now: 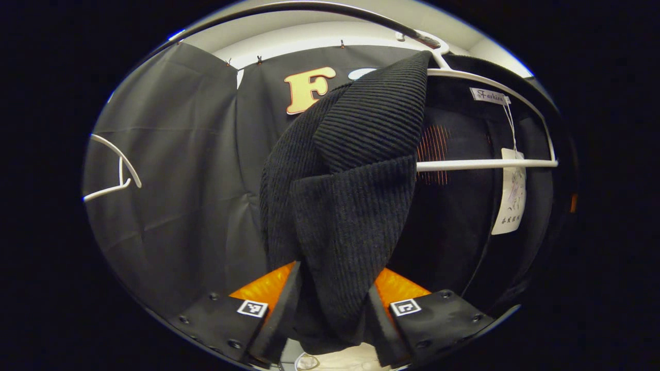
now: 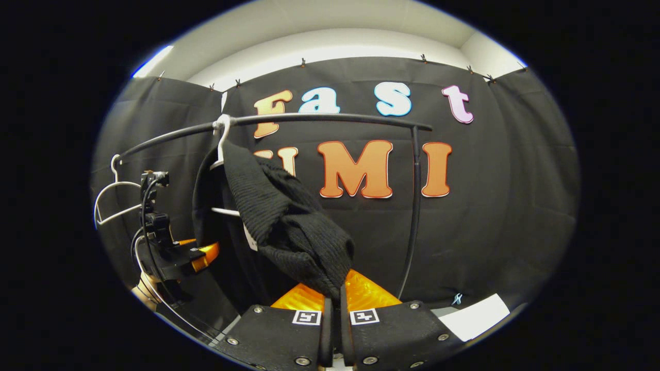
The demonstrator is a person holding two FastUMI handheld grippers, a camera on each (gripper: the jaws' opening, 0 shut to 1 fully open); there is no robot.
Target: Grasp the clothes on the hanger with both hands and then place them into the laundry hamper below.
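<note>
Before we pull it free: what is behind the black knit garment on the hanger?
Behind the black knit garment are the white hanger, a dark inner layer and a paper tag. Farther back hangs the black cloth wall. The hanger's left half is covered.

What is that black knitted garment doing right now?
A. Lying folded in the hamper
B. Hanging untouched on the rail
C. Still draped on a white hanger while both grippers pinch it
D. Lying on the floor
C: the black knit sweater hangs over the white hanger on the rail, with the right gripper closed on its lower end and the left gripper clamped around its fabric.
</note>
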